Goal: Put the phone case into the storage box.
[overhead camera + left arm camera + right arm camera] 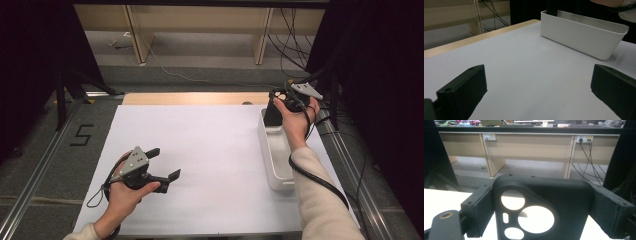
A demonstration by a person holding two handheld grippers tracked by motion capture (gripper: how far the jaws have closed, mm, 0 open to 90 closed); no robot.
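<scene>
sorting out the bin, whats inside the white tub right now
The right hand-held gripper holds a black phone case upright at the far end of the white tub. The rest looks bare; the floor beneath the case and forearm is hidden.

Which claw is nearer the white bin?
Right. The right claw holds a black phone case over the white bin; the left claw hovers open, well apart.

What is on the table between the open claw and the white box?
Nothing: between the left gripper and the white box, the high view and left gripper view show only bare white table.
</scene>
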